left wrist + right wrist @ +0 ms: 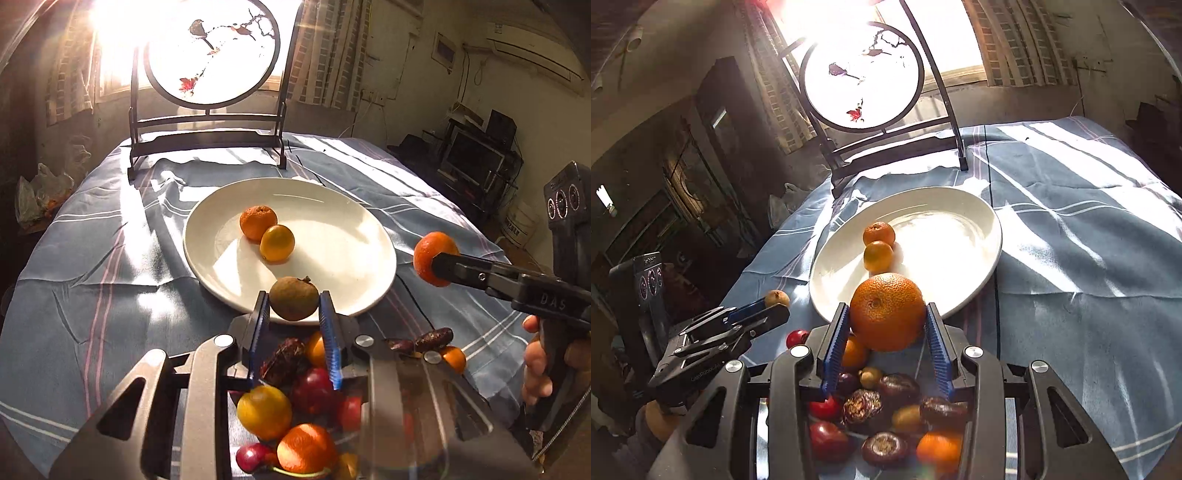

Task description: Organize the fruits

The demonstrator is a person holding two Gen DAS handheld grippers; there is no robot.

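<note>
My left gripper [293, 301] is shut on a small brown round fruit [293, 298], held over the near rim of the white plate [332, 206]. My right gripper [888, 314] is shut on a large orange [888, 312], held just short of the plate's [960, 236] near edge; it also shows in the left wrist view [432, 264]. The plate holds an orange mandarin [258, 222] and a smaller yellow-orange fruit [277, 243], touching. The left gripper with the brown fruit [777, 298] shows at left in the right wrist view.
Below both grippers lies a pile of loose fruit [882, 417]: red, dark purple, yellow and orange pieces [280, 413]. A round painted screen on a dark stand [210, 92] stands at the far edge of the blue striped cloth [92, 258].
</note>
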